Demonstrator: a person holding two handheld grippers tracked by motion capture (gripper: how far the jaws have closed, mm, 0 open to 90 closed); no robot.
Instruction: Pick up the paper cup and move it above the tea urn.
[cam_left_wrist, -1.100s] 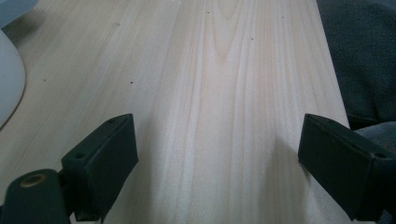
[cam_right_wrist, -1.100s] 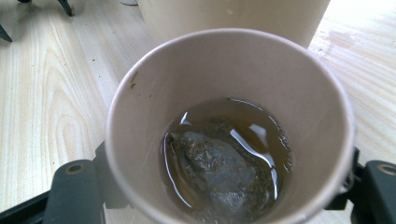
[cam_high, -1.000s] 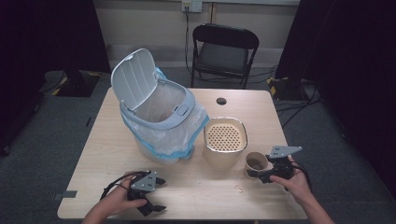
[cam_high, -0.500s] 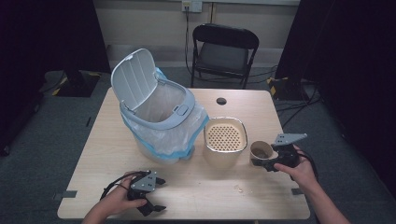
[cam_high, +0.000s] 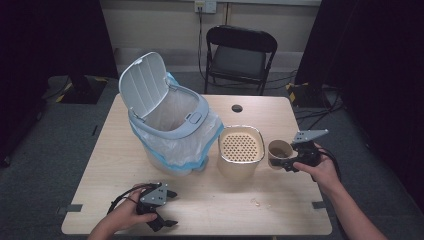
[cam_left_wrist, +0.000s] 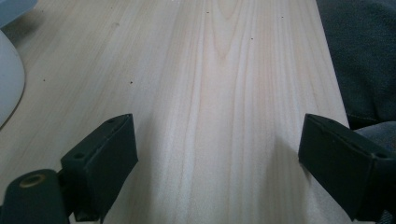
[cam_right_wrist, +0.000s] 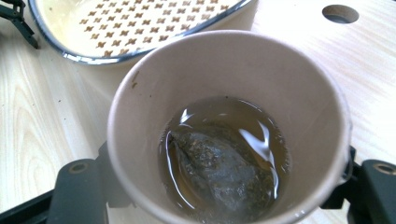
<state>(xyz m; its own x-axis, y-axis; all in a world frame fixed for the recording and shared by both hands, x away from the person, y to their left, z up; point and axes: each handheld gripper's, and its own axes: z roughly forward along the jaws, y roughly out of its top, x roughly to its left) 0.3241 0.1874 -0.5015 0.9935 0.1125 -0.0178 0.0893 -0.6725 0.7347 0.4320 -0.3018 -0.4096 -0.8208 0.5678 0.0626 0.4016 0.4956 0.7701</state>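
High view showed a person seated at a pale wooden desk (cam_high: 210, 205), holding 1 gripper in each hand. The right gripper (cam_high: 289, 161) was at the right side of the desk, its jaws clenched around a brown paper cup (cam_high: 279, 151), and they had just been closing tighter on it. The cup looked lifted slightly clear of the desk, just right of a cream strainer container (cam_high: 240, 145) with a perforated top. That spot probably served the work: the cup seemed meant to be emptied through the strainer so liquid drains and solids stay on top.

Right gripper view looked straight down into the cup (cam_right_wrist: 229, 126), held upright between the 2 black jaws. Inside lay a soaked tea bag (cam_right_wrist: 219, 172) in a shallow pool of brownish tea. Keeping the cup upright kept the tea from spilling. The strainer's rim (cam_right_wrist: 140, 49) sat just beyond the cup.

Left of the strainer stood a white bin (cam_high: 172, 127) with its lid up and a plastic liner inside, likely ready to take the tea bag and cup.

The left gripper (cam_high: 159, 207) rested near the front edge of the desk. Left gripper view showed its jaws spread wide with nothing between them, only bare desk (cam_left_wrist: 219, 93).
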